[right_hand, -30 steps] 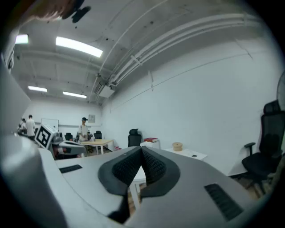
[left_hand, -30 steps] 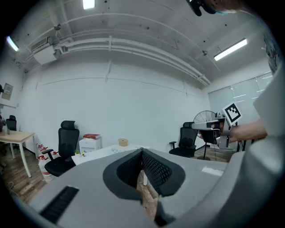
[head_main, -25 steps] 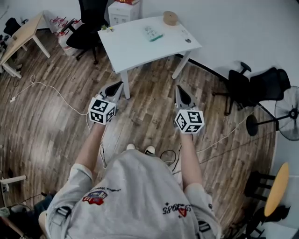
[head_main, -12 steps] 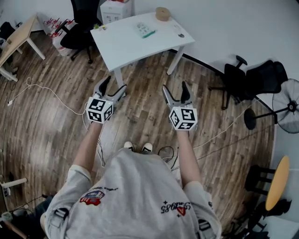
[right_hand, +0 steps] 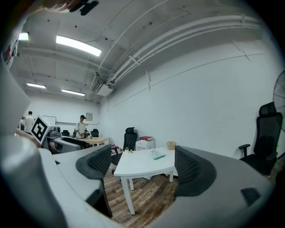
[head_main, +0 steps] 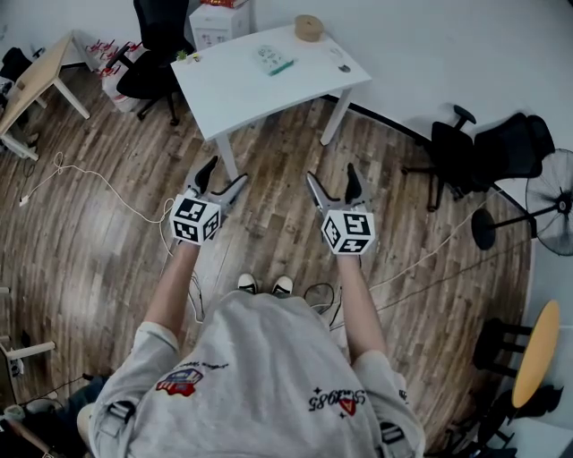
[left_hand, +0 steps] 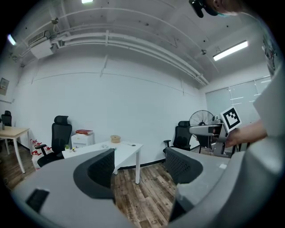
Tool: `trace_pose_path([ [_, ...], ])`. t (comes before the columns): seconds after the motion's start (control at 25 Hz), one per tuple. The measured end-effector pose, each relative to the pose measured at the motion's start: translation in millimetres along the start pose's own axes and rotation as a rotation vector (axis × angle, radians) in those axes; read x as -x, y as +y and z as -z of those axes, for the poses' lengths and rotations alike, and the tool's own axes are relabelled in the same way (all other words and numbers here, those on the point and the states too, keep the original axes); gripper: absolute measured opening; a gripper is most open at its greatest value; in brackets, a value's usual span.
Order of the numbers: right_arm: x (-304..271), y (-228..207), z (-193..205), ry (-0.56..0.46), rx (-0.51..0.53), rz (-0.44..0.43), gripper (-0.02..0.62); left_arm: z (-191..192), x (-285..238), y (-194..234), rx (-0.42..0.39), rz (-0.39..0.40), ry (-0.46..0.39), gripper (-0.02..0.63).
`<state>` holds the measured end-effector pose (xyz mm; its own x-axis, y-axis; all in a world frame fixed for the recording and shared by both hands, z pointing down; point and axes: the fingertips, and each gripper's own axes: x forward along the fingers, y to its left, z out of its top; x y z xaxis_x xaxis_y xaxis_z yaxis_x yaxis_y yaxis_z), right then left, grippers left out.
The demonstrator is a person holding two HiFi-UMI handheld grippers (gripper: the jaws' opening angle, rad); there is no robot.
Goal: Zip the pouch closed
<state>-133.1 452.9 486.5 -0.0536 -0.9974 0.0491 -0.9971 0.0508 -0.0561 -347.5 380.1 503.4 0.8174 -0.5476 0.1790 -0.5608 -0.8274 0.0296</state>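
The pouch, pale with a green edge, lies on the white table far ahead of me; it also shows in the right gripper view as the pouch. My left gripper and right gripper hover side by side over the wooden floor, short of the table's near edge. Both have just been opening their jaws and now stand open with nothing between them. Beyond the left gripper I see the table; the right gripper points at it too.
A tape roll and a small dark item share the table. Black office chairs, a fan, a wooden desk and a white cabinet stand around. A cable trails on the floor.
Both grippers' jaws went from shut to wide open. Both hands shifted a little in front of the table, and the head camera's view moved slightly.
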Motion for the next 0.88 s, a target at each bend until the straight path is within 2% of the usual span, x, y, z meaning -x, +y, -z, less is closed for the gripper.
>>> trace_pose_path([
  [0.28,4.5,-27.0,-0.2,-0.023,-0.001,-0.009,0.435,1.5,-16.8,-16.8,0.009,-0.022,0.010,0.342],
  [0.52,7.1,-47.7,14.9,-0.010,-0.024,-0.015,0.435,13.7,-23.1,-27.4,0.009,-0.050,0.033,0.342],
  [0.88,-46.4,-77.0,18.3,-0.003,-0.032,0.014,0.434,13.0,-86.0,6.8,0.021,-0.017,0.049,0.342],
])
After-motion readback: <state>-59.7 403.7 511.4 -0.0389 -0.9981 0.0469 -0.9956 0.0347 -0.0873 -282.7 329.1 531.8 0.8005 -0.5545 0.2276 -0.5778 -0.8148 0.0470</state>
